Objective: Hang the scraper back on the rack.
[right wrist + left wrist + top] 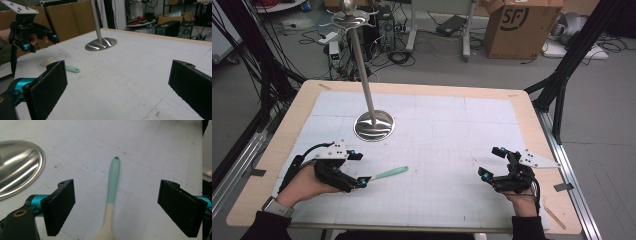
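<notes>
The spoon [387, 174] lies flat on the table [452, 130], near the person's left side, its mint handle pointing away from the left gripper [358, 170] and its cream bowl end toward it. In the left gripper view the spoon [111, 195] sits between the jaws, which stand wide apart and touch nothing; they hold nothing. The right gripper [492, 162] rests well apart on the other side, its jaws likewise spread and empty.

The likely work is picking the spoon up, perhaps to hang it on the stand [373, 125] behind it. The risks lie in the grasp. The spoon is thin and lies flat, so pads closing too high would skim over it, and pads closing off-centre would push it sideways across the smooth mat. How close the pads are to the table cannot be judged well from here. A grip near the neck may also let the handle tip and swing down.
</notes>
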`<state>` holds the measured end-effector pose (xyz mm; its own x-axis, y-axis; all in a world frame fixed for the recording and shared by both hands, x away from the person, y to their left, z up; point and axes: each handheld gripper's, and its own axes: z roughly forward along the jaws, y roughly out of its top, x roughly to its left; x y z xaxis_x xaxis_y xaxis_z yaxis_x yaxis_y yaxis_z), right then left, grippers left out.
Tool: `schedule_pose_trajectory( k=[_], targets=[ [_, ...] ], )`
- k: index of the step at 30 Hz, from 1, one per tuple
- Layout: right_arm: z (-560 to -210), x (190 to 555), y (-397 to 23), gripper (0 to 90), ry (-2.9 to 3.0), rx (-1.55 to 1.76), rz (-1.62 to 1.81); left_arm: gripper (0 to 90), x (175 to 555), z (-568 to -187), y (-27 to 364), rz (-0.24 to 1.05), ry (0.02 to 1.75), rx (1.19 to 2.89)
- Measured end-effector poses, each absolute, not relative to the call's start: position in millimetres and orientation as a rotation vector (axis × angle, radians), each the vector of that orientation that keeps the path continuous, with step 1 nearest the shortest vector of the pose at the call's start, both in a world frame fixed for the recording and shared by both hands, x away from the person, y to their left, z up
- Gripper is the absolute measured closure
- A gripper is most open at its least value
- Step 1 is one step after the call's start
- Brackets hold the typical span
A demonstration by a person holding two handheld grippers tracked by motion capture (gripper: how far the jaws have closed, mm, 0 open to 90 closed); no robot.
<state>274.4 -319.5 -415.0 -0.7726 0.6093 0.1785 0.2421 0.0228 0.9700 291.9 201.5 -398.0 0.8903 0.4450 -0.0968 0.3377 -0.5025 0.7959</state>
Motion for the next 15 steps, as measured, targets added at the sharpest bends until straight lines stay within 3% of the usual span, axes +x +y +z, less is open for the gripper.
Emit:
schedule_pose_trajectory(
  k=[1,10,15],
  targets=[
    [-415,274,-319,1.0,2.015,0.876,1.814,21.1,293,-399,199,0.133,0.568,2.166],
    [-415,275,-318,1.0,2.027,0.872,1.809,26.2,304,-400,187,0.069,0.573,2.323],
    [-415,274,-319,1.0,2.025,0.876,1.814,35.4,314,-402,179,0.054,0.593,2.407]
  ],
)
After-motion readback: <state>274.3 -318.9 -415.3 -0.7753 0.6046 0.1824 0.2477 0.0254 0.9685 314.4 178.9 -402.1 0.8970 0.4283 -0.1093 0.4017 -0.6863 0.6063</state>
